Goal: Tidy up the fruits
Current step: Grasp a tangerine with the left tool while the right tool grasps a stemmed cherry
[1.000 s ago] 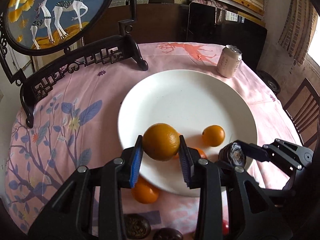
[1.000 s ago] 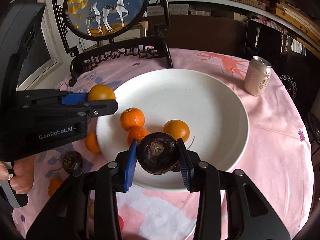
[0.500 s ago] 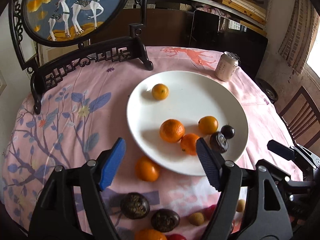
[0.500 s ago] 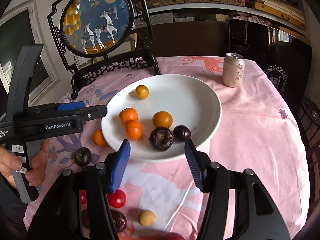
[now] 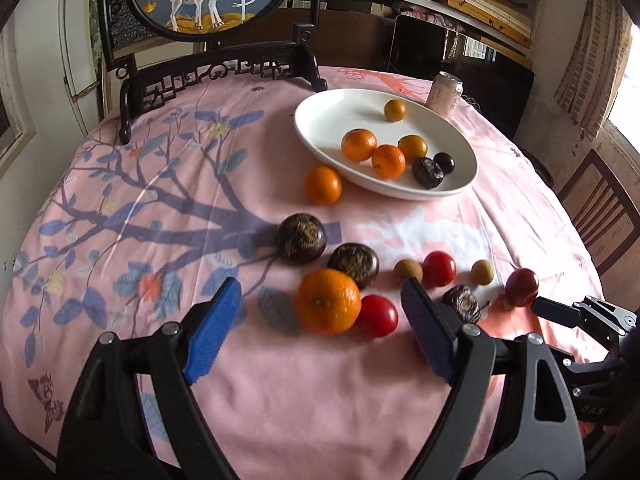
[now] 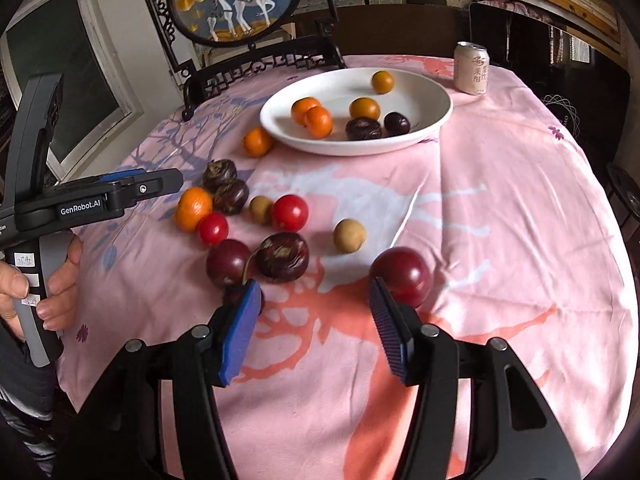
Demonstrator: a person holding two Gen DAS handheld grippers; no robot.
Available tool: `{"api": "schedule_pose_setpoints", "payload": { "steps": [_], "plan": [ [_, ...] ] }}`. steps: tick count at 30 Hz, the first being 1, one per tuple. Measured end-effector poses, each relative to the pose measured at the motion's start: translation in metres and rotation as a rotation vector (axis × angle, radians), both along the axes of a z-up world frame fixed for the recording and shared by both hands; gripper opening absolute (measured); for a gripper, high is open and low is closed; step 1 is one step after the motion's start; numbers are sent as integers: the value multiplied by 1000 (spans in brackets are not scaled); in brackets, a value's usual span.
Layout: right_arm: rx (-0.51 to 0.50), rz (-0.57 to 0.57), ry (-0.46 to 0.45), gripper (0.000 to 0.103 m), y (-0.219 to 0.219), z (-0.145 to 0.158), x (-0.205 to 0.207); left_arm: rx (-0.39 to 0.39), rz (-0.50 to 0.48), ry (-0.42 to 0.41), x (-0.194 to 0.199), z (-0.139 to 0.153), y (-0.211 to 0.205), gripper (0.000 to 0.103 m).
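Observation:
A white plate [image 5: 320, 114] [image 6: 436, 98] at the far side holds several oranges and two dark fruits. My left gripper [image 5: 322, 328] is open, just short of an orange [image 5: 328, 301] and a red tomato [image 5: 377, 316] on the pink cloth. Two dark passion fruits [image 5: 301, 236] lie behind them, and another orange [image 5: 323, 185] sits beside the plate. My right gripper [image 6: 314, 332] is open and empty, with a red plum [image 6: 402, 276] by its right finger and dark plums [image 6: 282, 257] ahead to its left.
A drink can [image 5: 445, 94] [image 6: 472, 67] stands behind the plate. A framed deer screen on a black stand [image 5: 216, 70] [image 6: 256, 62] fills the far left. Small longans [image 6: 349, 235] and tomatoes [image 6: 290, 212] are scattered mid-table. A wooden chair [image 5: 596, 216] stands at right.
Both grippers let go of their fruit, an orange and a dark passion fruit, onto the plate, opened, and pulled back toward the near side, over the loose fruit.

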State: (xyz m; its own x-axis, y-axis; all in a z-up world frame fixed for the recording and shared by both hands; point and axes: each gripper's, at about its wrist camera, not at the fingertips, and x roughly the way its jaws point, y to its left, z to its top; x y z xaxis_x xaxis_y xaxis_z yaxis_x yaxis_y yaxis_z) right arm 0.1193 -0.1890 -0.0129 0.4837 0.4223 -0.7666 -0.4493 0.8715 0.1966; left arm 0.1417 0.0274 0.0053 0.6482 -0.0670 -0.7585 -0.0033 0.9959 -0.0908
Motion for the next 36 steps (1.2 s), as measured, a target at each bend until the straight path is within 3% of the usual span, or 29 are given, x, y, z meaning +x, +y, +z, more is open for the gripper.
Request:
{"api": "schedule_pose_setpoints", "payload": {
  "steps": [5,12,14,18,27,30,36],
  "plan": [
    [-24,67,39,57,28,-12,-8,-23,5,30,-23,-14,8,86],
    [-88,60,20,55,54,-22,0,-27,4,71,-31,-30,14,86],
    [-97,51,36,31,59,-25,5,-28,5,77,-29,-32,15,86],
    [-109,15,10,30,57,-24,6,-27,3,85,-24,-34,14,86],
    [-26,11,44,30,32,-26,-1,-3,-20,107,1,-44,3,85],
    [-7,14,49,30,26,-26,-4,-19,-29,94,11,-46,3,81],
    [26,15,62,30,20,-26,-5,-70,-110,74,22,-40,-5,60]
  ]
}}
